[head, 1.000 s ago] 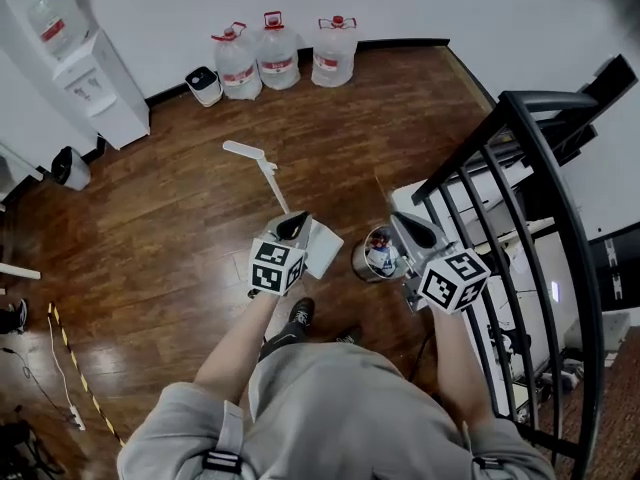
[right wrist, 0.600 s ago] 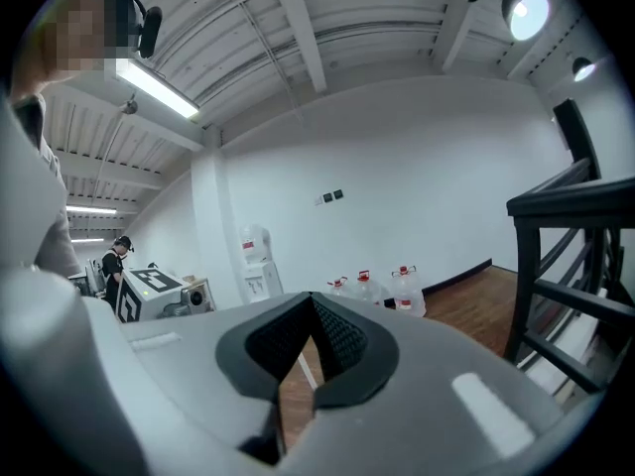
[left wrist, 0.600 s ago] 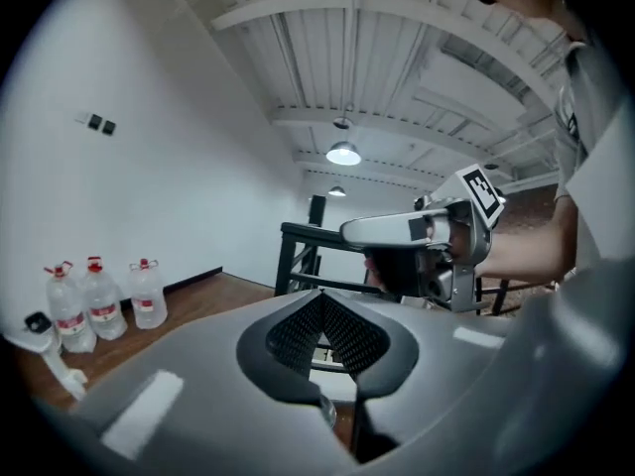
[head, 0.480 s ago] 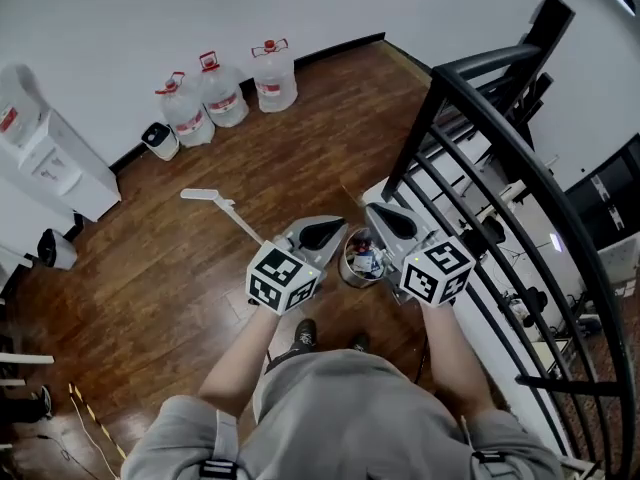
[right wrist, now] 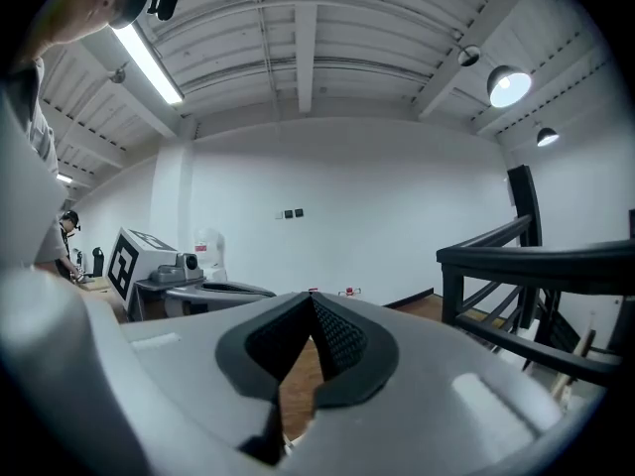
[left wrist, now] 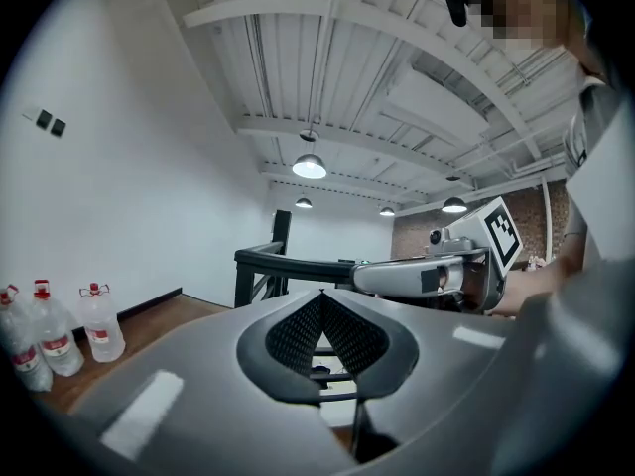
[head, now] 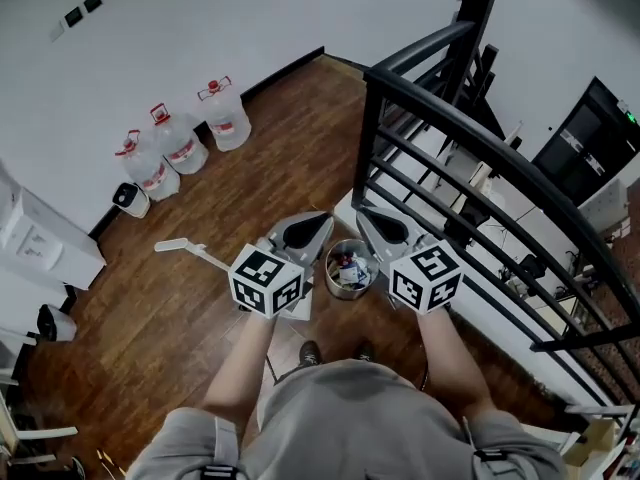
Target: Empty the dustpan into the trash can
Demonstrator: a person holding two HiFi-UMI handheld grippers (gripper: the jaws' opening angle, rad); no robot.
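So the left gripper (left wrist: 319, 296) and right gripper (right wrist: 311, 297) are both hovering with jaws pressed together, nothing in them, flanking the trash can (head: 338, 290). The dustpan (head: 195, 254) is sitting below the left one, sticking out leftward.

A: What's sitting by the white wall (head: 150, 48)?
B: 3 big water bottles (head: 180, 143) w/ red caps are standing in a row on the brown wood floor (head: 270, 168). A small white tub (head: 130, 200) is sitting just beside them.
A: & on the left?
B: A white water cooler (head: 40, 243) is standing there, w/ a little black bin (head: 50, 323) sitting near it.
A: The right side?
B: A black railing (head: 470, 133) is running across. Round lamps (left wrist: 309, 167) are shining up on the ceiling (left wrist: 327, 58), & 2 dark wall plates (head: 92, 2) are sitting high on the wall.
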